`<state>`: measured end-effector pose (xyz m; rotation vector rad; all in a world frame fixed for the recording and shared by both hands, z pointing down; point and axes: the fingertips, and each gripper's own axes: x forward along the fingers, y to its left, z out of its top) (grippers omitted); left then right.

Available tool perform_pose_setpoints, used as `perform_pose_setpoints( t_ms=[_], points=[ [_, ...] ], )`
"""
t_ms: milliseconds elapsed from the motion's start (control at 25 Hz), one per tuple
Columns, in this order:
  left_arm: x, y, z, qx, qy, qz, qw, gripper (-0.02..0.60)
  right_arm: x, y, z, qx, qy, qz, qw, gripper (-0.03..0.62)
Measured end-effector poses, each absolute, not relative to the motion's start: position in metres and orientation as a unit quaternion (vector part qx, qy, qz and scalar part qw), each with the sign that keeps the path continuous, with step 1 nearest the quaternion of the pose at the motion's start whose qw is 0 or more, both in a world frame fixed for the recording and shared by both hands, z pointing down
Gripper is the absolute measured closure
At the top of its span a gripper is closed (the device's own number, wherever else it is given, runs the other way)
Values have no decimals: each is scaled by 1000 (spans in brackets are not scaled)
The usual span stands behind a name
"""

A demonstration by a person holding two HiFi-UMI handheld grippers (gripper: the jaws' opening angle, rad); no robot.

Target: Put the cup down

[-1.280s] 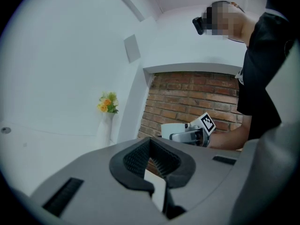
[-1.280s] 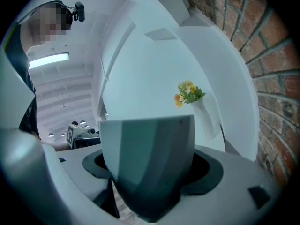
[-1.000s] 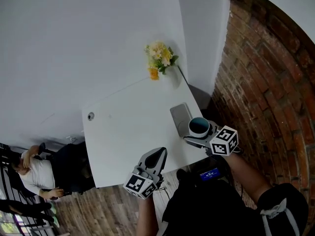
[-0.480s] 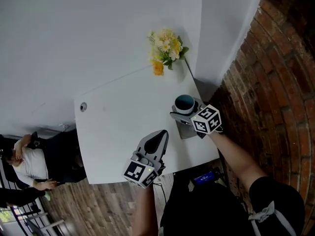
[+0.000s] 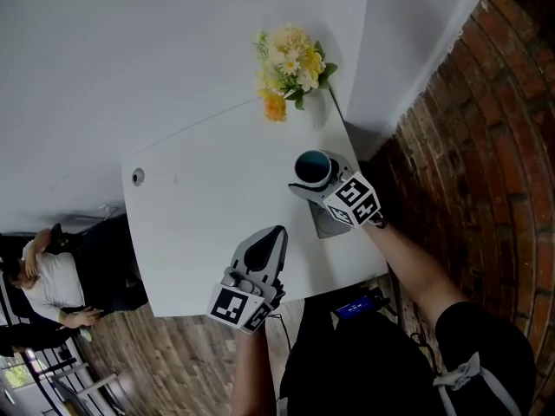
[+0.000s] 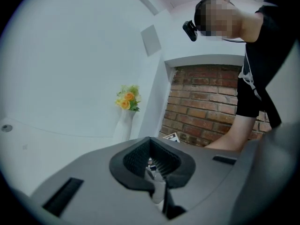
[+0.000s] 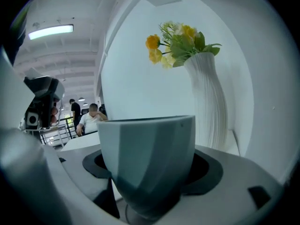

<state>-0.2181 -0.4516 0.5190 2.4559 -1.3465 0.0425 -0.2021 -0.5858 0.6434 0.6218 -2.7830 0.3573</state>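
A pale grey-green cup (image 5: 313, 167) with a dark teal inside is held upright in my right gripper (image 5: 309, 183), which is shut on it over the right part of the white table (image 5: 199, 224). In the right gripper view the cup (image 7: 149, 156) fills the middle, clamped between the jaws. My left gripper (image 5: 263, 246) hovers near the table's front edge, its jaws closed together with nothing between them (image 6: 152, 170).
A white vase with yellow flowers (image 5: 290, 63) stands at the table's far right corner, also seen as the vase (image 7: 206, 97). A grey pad (image 5: 328, 224) lies under my right gripper. A small round cap (image 5: 137, 177) sits at the left. A brick wall (image 5: 486, 146) runs along the right.
My right gripper has carried the cup away from me and leftward, from beside the grey pad to beyond it, nearer the vase. The left gripper has hardly moved.
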Motion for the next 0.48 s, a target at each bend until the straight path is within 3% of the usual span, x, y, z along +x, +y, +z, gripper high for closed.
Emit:
perform_pose_setpoints(
  t_ms=[480],
  points=[
    [-209,-446,513,874,-454,16,172,574,-190,-563,656,213,-957,38,194,189]
  ],
)
